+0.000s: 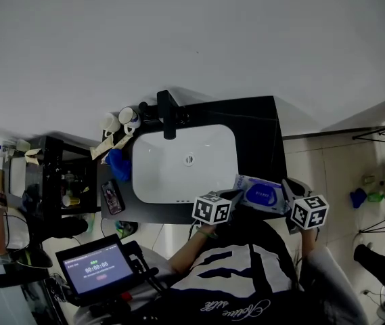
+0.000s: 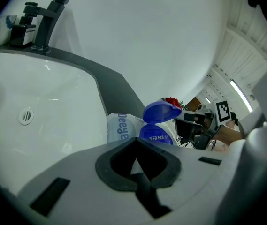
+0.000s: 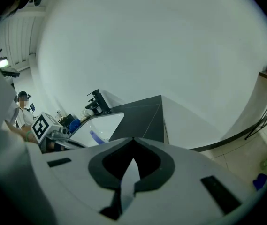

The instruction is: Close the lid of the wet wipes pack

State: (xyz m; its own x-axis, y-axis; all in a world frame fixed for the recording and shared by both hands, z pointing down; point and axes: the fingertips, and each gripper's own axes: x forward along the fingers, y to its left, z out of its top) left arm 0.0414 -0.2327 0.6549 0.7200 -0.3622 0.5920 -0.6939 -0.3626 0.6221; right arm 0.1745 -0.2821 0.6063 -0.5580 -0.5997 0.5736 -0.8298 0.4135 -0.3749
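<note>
Wipes pack (image 1: 261,195) (one, lid (image 2: 161,111) up) sits in left tool (image 1: 236,196), right tool (image 1: 288,189).

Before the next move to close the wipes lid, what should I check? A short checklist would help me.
1. Lid open, standing up: ok.
2. Left gripper shut on the pack edge: ok.
3. Right gripper shut on a thin white edge, seemingly the pack's: ok.
4. One gripper free to press the lid: not ok.
5. Pack resting on the counter: cannot tell.
</note>
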